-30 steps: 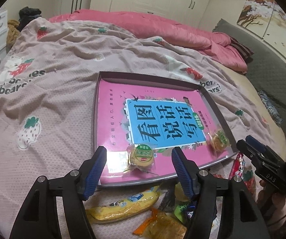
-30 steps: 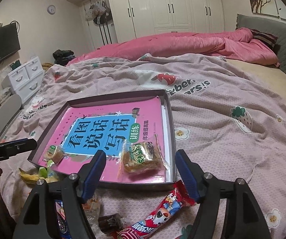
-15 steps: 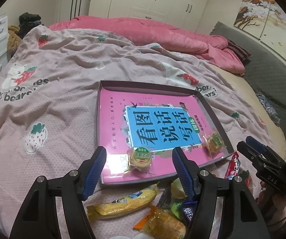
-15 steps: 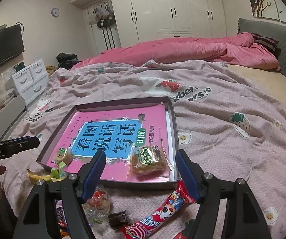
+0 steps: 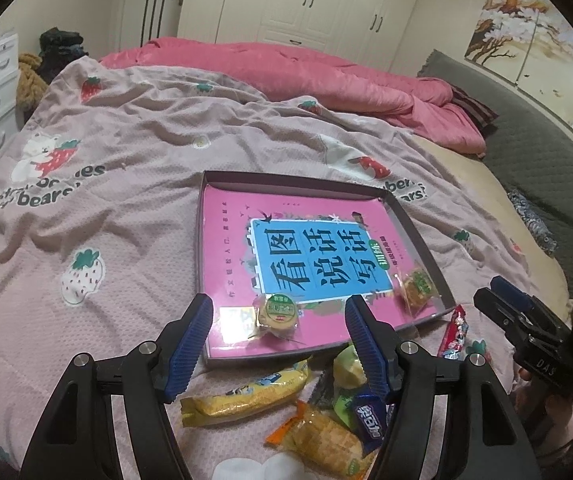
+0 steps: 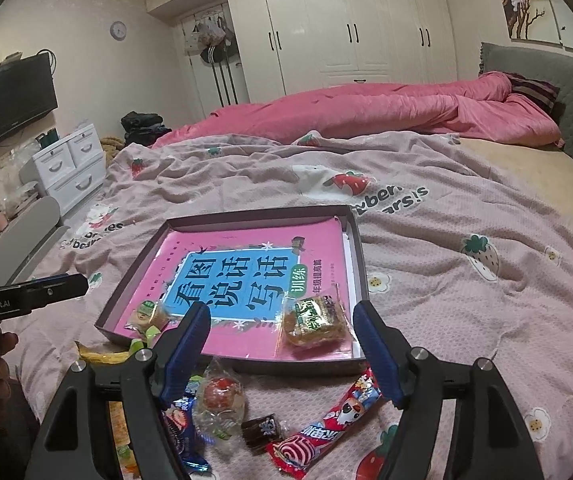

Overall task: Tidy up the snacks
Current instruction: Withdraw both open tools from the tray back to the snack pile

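Right hand-held gripper hangs open, empty — caramel snack pack in tray lies just beyond its fingertips.

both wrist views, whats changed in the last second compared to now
Both grippers have pulled back and up from the tray: it sits smaller and farther off in each view, and more loose snacks show on the bedspread below. Left gripper and right gripper are open and empty as before. The round snack and the square snack lie where they were in the tray.
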The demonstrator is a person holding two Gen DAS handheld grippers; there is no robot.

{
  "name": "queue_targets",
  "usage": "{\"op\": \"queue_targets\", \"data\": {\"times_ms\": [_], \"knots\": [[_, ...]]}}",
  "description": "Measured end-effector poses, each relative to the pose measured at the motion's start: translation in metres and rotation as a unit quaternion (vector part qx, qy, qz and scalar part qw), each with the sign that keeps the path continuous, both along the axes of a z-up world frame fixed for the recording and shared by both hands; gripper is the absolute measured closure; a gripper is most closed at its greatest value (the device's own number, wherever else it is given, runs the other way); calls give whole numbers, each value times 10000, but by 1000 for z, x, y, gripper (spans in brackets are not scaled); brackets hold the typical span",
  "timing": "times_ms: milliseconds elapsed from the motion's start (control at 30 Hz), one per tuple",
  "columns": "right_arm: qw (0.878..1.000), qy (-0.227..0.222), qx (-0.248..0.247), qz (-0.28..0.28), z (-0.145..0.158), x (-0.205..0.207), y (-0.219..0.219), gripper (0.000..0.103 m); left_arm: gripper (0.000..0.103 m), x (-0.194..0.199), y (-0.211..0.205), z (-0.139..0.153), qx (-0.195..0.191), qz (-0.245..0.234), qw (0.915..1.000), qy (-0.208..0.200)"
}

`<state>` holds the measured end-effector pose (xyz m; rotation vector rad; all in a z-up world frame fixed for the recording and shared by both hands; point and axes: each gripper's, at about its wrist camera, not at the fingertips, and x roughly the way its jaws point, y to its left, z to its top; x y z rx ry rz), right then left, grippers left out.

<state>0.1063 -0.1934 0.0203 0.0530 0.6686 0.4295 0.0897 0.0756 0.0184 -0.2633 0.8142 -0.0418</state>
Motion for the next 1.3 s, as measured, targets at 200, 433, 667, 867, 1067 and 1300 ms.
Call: {"op": "queue_targets", "data": {"times_ms": [200,433,667,867,1067,1300], "knots": [[10000,-29,-4,54,6,-7,5,30,33,-4,2,2,-30,11,10000,53],[9999,11,-39,140,6,-14,12,29,33,-10,6,0,5,53,9999,146],[9998,30,-83,180,5,-19,14,29,33,-13,5,-4,16,6,9997,244],[9998,79,-92,160,4,-22,13,29,33,-17,-3,-10,-5,-146,9994,316],[9997,133,-139,146,2,-24,14,29,33,-20,-16,-12,70,-342,9987,360],[9995,167,-217,168,-1,-28,17,29,33,-28,-29,-28,-63,-525,9961,709]]}}
